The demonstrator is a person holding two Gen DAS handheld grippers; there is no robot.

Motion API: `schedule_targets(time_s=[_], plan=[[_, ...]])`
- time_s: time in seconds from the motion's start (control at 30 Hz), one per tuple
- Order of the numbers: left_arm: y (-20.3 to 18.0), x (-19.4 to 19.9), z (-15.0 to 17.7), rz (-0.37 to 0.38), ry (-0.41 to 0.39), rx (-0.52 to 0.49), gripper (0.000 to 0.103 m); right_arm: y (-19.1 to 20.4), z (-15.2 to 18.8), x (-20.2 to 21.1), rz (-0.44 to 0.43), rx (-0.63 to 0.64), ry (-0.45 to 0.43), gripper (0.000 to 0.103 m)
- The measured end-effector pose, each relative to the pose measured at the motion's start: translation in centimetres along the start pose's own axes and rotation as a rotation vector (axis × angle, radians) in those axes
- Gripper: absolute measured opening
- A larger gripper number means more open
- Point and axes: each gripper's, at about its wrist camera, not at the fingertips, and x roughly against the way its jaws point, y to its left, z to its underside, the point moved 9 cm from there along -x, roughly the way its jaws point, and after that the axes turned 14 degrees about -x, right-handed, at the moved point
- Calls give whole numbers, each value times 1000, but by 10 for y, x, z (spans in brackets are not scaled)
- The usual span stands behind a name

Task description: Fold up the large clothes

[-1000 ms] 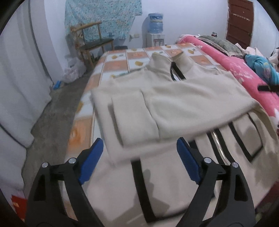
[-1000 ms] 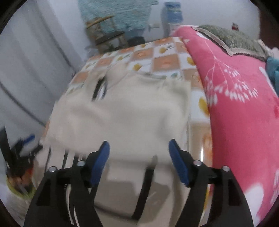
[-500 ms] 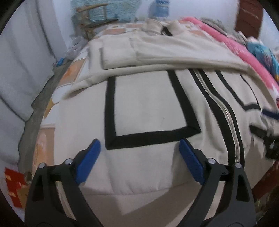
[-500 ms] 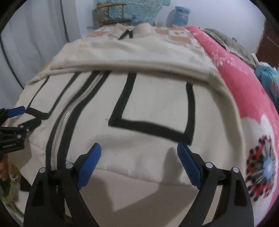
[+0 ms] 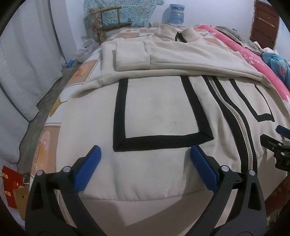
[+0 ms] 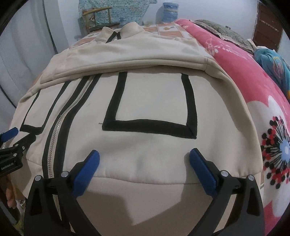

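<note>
A cream zip-up jacket (image 5: 159,112) with black trim lies flat on the bed, zip (image 5: 241,123) closed and collar (image 5: 174,30) at the far end. Its sleeves (image 5: 134,54) are folded across the chest. My left gripper (image 5: 145,151) hovers just above the hem (image 5: 145,183), below the black-outlined pocket; its jaws are opening, with only flat cloth under the gap. My right gripper (image 6: 144,153) hovers over the hem (image 6: 145,179) on the jacket (image 6: 150,101)'s other half, jaws likewise opening and gripping nothing.
A pink floral blanket (image 6: 253,90) runs along the bed's right side. White curtains (image 5: 21,72) hang at the left, above grey floor and red paper bags (image 5: 10,181). A wooden chair (image 5: 108,20) and a water bottle (image 5: 174,12) stand beyond the bed.
Both grippers have pulled back and down from the folded upper part to the hem, and their jaws have spread wider. Over the last half second neither has shifted.
</note>
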Motion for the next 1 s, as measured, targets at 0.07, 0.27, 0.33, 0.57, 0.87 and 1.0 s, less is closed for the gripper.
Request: schedule_targets(time_s=[0.07, 0.27, 0.33, 0.57, 0.87, 1.0], plan=[[0, 0, -2, -3, -5, -5, 96, 0, 0, 0, 4, -2, 3, 96], [0, 0, 0, 10, -9, -5, 95, 0, -1, 0, 12, -12, -9, 97], [0, -1, 0, 9, -1, -2, 95, -1, -1, 0, 13, -15, -15, 97], [-1, -1, -1, 10, 2, -7, 96, -2, -1, 0, 17, -17, -19, 97], [-1, -2, 0, 3, 26, 7, 96, -2, -2, -1, 21, -23, -7, 97], [-1, -2, 0, 2, 23, 8, 96, -2, -2, -1, 21, -13, 4, 97]])
